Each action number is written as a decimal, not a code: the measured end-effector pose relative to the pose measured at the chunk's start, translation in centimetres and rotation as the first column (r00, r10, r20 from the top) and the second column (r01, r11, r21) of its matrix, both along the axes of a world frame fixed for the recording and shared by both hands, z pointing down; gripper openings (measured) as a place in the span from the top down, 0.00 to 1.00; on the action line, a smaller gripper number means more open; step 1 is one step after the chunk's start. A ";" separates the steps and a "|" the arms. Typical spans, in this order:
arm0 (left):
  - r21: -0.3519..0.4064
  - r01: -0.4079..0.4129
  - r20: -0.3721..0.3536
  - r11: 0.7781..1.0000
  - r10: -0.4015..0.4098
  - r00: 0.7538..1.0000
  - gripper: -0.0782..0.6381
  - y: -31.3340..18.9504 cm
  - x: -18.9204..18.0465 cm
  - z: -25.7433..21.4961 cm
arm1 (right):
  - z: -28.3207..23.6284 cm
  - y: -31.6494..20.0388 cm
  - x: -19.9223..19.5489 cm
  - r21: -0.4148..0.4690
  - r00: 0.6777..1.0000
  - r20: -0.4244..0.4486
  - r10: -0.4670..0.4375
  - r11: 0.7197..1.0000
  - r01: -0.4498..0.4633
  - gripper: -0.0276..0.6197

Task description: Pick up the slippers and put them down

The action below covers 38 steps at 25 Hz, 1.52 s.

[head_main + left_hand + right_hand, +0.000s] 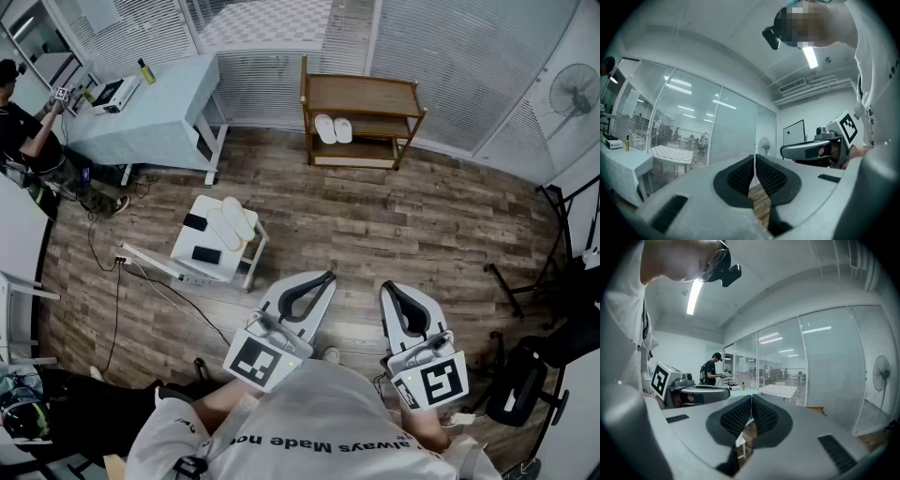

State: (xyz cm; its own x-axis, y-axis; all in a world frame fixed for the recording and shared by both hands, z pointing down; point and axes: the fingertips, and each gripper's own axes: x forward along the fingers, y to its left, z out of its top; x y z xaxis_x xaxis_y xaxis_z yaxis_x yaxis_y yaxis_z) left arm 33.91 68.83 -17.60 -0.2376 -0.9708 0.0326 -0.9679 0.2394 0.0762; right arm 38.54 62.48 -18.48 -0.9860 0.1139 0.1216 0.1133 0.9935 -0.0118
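Holding both level, you had the left gripper (327,277) and right gripper (388,287) with jaws pressed together on nothing. White slippers (333,128) sat on the middle shelf of the wooden rack (361,94); a second pair (232,220) lay on the small tabletop (230,259) left of that rack. Reaching with jaws unopened would probably just shove a slipper off.
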 end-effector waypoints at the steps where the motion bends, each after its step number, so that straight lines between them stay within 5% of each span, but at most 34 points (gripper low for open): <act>1: -0.002 0.000 0.001 1.000 0.000 1.000 0.86 0.2 -0.7 0.1 | -0.1 0.0 -0.7 -0.011 1.000 0.011 0.007 1.000 -0.007 0.93; 20: 0.014 -0.026 -0.014 1.000 0.026 1.000 0.86 1.2 -8.6 1.1 | 1.2 0.6 -8.9 -0.012 0.999 0.020 0.034 0.999 -0.033 0.93; 38: 0.000 0.049 0.013 0.999 -0.049 0.999 0.86 -11.1 -18.0 0.4 | 0.9 -11.7 -18.2 -0.022 0.999 0.032 -0.026 0.999 0.026 0.93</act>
State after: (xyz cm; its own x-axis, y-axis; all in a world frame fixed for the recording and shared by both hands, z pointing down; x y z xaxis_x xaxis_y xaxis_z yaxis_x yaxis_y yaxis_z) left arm 15.87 57.76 -17.18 -0.2851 -0.9580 0.0299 -0.9560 0.2865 0.0636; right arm 20.32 50.73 -17.61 -0.9860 0.1419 0.0870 0.1398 0.9897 -0.0303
